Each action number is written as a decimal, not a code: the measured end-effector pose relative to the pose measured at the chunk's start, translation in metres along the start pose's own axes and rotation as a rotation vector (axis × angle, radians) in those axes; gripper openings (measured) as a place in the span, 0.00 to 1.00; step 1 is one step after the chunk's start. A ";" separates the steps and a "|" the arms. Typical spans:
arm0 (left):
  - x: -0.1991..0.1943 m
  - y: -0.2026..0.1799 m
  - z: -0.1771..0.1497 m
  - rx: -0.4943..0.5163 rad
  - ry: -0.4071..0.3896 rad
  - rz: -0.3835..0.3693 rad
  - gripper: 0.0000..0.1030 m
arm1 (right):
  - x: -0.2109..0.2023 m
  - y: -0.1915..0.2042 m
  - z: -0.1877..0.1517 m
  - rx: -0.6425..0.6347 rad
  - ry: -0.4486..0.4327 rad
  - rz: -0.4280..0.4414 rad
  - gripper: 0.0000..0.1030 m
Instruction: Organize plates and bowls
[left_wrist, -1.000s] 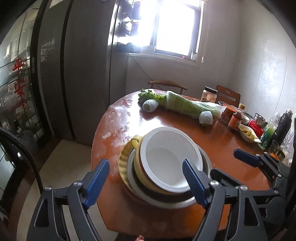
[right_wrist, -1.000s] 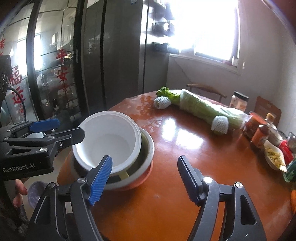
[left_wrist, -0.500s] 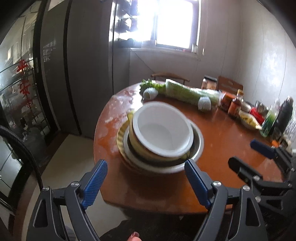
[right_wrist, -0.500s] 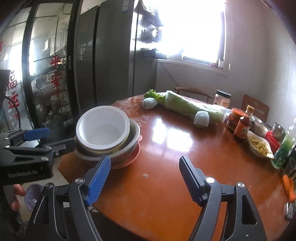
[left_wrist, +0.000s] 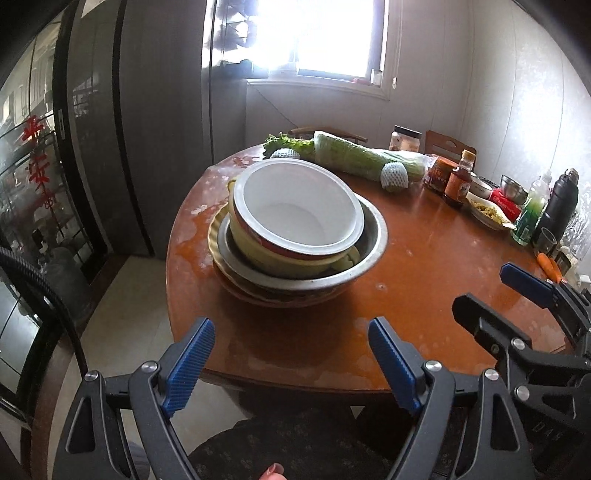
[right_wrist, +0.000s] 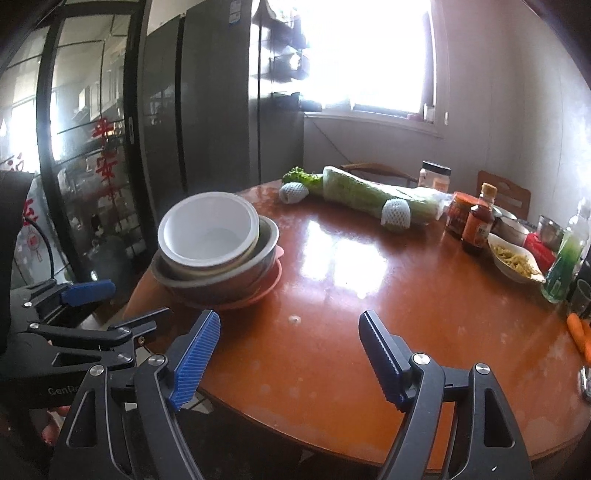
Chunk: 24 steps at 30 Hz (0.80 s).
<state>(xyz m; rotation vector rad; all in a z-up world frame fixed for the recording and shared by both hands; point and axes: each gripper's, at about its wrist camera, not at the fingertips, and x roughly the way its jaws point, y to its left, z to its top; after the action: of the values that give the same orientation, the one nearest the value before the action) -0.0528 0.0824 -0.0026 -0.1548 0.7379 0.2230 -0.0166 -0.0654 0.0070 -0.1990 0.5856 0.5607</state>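
A stack of dishes stands near the left edge of the round wooden table. On top is a white bowl, nested in a yellow bowl, inside a steel basin, on plates. The white bowl and basin also show in the right wrist view. My left gripper is open and empty, held off the table's near edge, apart from the stack. My right gripper is open and empty over the near edge, right of the stack.
Wrapped cabbage and fruit in foam nets lie at the back. Jars and a sauce bottle, a dish of food, a green bottle, a black flask and carrots crowd the right side.
Both grippers have pulled back from the stack toward the table's near edge and stayed open. The stack looks smaller and farther away now.
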 end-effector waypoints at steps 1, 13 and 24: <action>0.001 0.000 0.000 0.000 0.002 -0.004 0.82 | -0.001 0.000 0.000 0.003 0.000 -0.004 0.77; 0.005 0.006 0.000 -0.017 0.007 0.020 0.82 | 0.003 0.001 -0.005 0.011 0.025 -0.009 0.78; 0.007 0.009 0.001 -0.027 0.010 0.025 0.82 | 0.006 0.002 -0.007 0.004 0.037 -0.013 0.78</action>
<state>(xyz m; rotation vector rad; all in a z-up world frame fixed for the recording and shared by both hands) -0.0501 0.0926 -0.0071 -0.1728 0.7470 0.2563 -0.0162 -0.0634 -0.0022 -0.2102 0.6212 0.5442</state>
